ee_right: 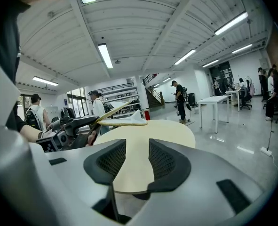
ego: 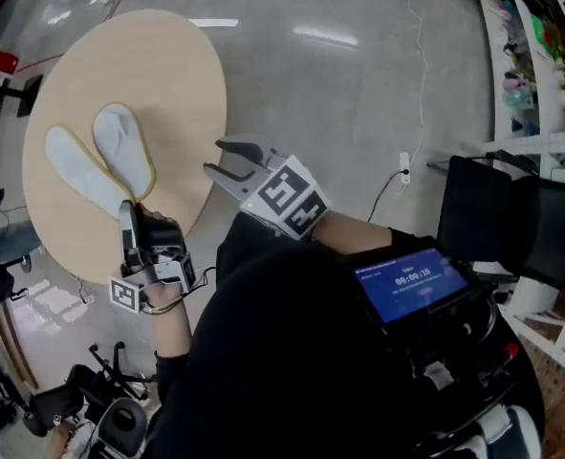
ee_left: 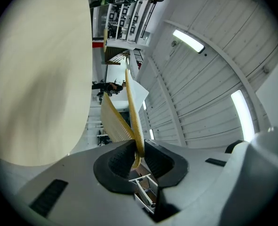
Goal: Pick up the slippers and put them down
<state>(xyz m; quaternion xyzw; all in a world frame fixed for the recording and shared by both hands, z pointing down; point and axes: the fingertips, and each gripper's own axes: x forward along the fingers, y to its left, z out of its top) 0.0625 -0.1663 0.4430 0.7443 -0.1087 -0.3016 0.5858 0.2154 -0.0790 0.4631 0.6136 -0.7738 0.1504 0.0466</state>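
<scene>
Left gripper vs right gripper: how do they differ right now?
Left gripper is shut on the heel ends of the flat white slippers with yellow trim; right gripper has its jaws apart with nothing between them. Left gripper is rolled onto its side, so its view shows the round beige table standing upright; right gripper is held level. Both sit at the table's edge, pointing over it.

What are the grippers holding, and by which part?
Left gripper pinches both slippers together at their heel ends; right gripper is open, holding nothing.
</scene>
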